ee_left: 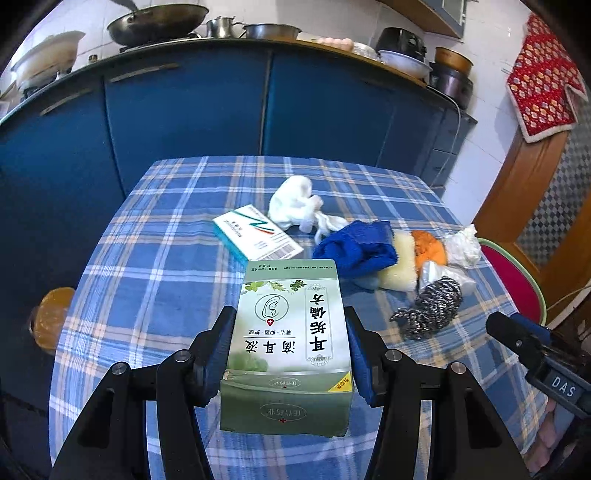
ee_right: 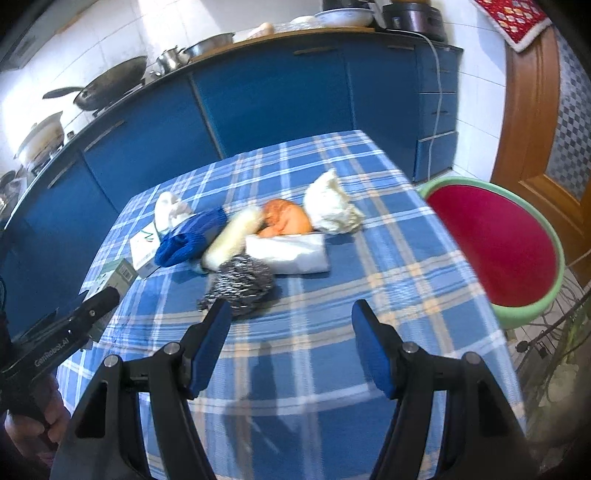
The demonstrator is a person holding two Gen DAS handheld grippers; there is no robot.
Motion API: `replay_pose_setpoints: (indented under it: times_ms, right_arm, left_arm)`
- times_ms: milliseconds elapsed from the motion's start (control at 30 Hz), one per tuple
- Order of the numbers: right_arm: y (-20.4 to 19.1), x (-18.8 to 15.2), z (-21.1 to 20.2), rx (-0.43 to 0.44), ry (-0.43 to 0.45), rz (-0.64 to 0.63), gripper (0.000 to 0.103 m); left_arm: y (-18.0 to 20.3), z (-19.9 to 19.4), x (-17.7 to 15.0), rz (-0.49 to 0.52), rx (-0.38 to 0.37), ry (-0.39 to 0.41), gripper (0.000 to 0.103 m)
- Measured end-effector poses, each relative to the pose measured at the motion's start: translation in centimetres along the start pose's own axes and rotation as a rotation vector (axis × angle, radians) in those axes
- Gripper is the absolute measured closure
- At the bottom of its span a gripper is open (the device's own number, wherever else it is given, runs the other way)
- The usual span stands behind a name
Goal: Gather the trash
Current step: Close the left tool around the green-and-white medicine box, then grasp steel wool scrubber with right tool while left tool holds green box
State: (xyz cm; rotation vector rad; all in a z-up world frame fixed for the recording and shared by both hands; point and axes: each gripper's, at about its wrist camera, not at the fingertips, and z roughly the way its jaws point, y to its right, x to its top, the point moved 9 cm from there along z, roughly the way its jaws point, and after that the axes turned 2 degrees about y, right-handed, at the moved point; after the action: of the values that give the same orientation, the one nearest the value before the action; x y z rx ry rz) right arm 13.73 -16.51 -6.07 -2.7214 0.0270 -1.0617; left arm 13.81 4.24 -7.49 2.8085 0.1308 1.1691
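My left gripper [ee_left: 290, 325] is shut on a green medicine box [ee_left: 290, 332] and holds it above the plaid table [ee_left: 147, 295]. The box also shows in the right wrist view [ee_right: 118, 275]. A white and teal box [ee_left: 256, 234] lies beyond it, beside crumpled white tissue [ee_left: 295, 203]. My right gripper [ee_right: 291, 314] is open and empty over the table, its left finger near a steel wool scrubber [ee_right: 242, 284]. Behind the scrubber lie a blue cloth [ee_right: 190, 240], a yellow sponge [ee_right: 232, 236], an orange peel [ee_right: 288, 219], a white packet [ee_right: 291, 253] and a crumpled white wad [ee_right: 332, 206].
Blue kitchen cabinets [ee_left: 184, 103] stand behind the table, with a wok [ee_left: 155, 22] and pots on the counter. A red stool with a green rim [ee_right: 495, 243] stands at the table's right. An orange stool [ee_left: 51, 317] is at its left. A wooden door [ee_right: 535, 122] is at far right.
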Motion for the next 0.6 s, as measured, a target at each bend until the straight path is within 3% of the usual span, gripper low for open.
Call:
replay_pose_setpoints:
  times_ms: [600]
  right_arm:
    - [-4.4, -0.6, 4.6, 0.028, -0.060, -0.063, 0.034]
  left_arm:
    - [-2.2, 0.7, -0.5, -0.046, 0.022, -0.012, 0.045]
